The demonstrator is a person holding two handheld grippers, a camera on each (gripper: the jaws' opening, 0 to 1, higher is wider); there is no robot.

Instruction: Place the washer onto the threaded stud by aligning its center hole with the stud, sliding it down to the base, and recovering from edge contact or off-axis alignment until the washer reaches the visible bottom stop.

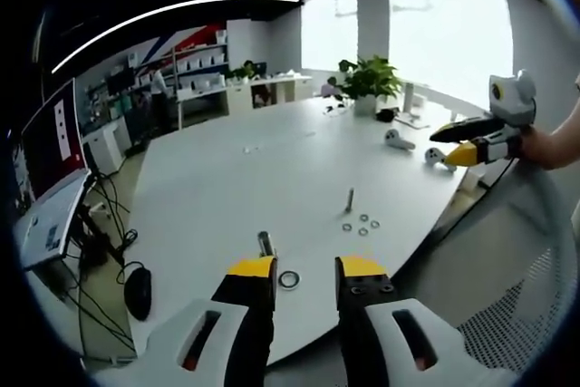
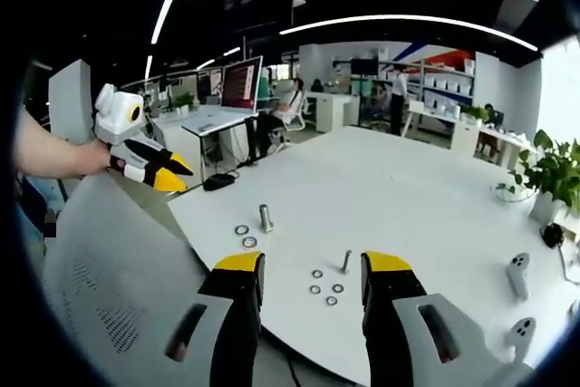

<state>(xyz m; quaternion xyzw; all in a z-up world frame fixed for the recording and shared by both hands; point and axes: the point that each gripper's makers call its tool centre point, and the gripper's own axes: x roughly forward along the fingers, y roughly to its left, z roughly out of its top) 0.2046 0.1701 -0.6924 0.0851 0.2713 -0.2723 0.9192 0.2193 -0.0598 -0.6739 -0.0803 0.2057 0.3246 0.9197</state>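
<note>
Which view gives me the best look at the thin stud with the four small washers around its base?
The right gripper view: the thin stud stands near, between the right hand-held gripper jaws, with the four small washers separable beside it. In the left gripper view the same stud and washers sit farther off and smaller.
</note>
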